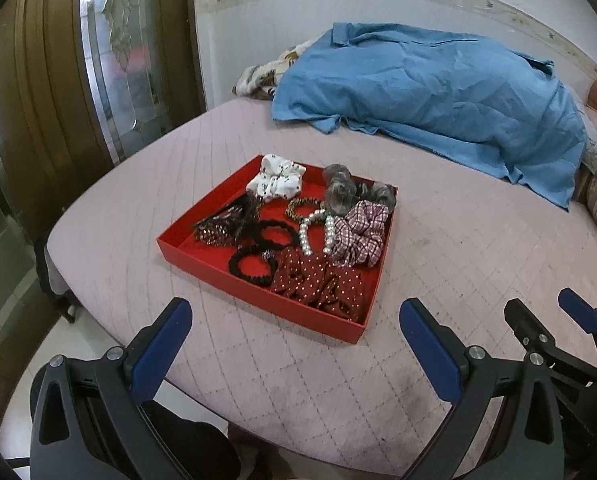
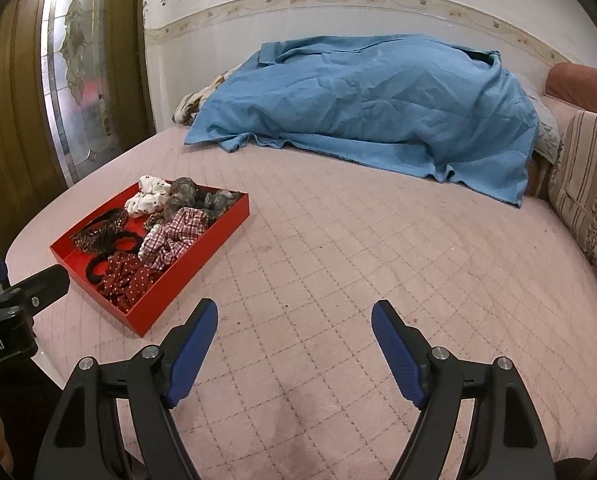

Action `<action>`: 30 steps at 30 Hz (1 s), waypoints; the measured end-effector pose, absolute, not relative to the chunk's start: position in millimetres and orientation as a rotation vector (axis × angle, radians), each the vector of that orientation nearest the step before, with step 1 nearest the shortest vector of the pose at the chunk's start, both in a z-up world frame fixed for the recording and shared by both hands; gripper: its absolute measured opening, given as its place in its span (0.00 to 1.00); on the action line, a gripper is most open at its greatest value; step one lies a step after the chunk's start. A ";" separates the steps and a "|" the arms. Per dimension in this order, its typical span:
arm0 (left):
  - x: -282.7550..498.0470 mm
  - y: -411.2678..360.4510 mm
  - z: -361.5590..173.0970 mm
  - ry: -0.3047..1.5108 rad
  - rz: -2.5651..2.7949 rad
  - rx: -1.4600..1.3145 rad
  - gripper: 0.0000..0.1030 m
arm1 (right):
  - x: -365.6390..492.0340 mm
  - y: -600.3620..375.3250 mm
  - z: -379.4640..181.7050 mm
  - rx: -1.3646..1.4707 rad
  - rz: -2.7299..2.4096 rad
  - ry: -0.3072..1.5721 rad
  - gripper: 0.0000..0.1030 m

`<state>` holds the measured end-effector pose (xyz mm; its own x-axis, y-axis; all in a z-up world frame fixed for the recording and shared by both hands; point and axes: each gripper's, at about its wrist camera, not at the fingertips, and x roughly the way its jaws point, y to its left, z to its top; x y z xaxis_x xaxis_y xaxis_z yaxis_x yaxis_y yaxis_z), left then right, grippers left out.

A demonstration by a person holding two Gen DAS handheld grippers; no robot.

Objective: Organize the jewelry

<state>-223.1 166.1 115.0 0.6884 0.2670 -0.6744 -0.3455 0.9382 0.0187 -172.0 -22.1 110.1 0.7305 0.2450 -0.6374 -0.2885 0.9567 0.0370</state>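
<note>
Blue-padded fingers of the left gripper (image 1: 294, 334) stand wide apart with nothing between them, hovering over the near edge of the pink quilted bed (image 1: 438, 248). Just to its right, the right gripper (image 2: 294, 332) is likewise spread and holds nothing, aimed at bare quilt.

Beyond the left gripper, near the bed's left side, sits a shallow red tray (image 1: 258, 296). All the accessories in view lie inside it: a dotted maroon bow (image 1: 318, 284) at the near corner, 2 black hair ties (image 1: 258, 252) beside it, a plaid scrunchie (image 1: 358, 232), a string of pearls (image 1: 318, 228), a white patterned scrunchie (image 1: 276, 178) at the far side and grey pieces (image 1: 346, 190) at the far corner. They overlap loosely rather than sitting in rows.

Nothing lies loose on the quilt. That fits either items gathered into the tray already, or a jumble waiting to be sorted out of it. Further off, a blue sheet (image 1: 438, 92) is heaped by the wall.
</note>
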 end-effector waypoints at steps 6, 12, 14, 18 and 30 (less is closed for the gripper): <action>-222.1 168.6 111.5 0.751 0.340 -0.127 1.00 | -173.5 -17.0 108.3 -0.084 0.297 0.698 0.82; -221.6 169.0 109.6 0.762 0.338 -0.126 1.00 | -173.2 -15.6 107.6 -0.091 0.298 0.701 0.82; -221.4 169.3 109.0 0.764 0.339 -0.126 1.00 | -173.5 -15.0 107.0 -0.095 0.299 0.703 0.82; -220.5 170.6 107.8 0.771 0.343 -0.131 1.00 | -174.6 -13.2 106.4 -0.102 0.301 0.704 0.82; -216.6 170.5 102.0 0.784 0.352 -0.114 1.00 | -174.6 -9.6 102.4 -0.109 0.316 0.719 0.83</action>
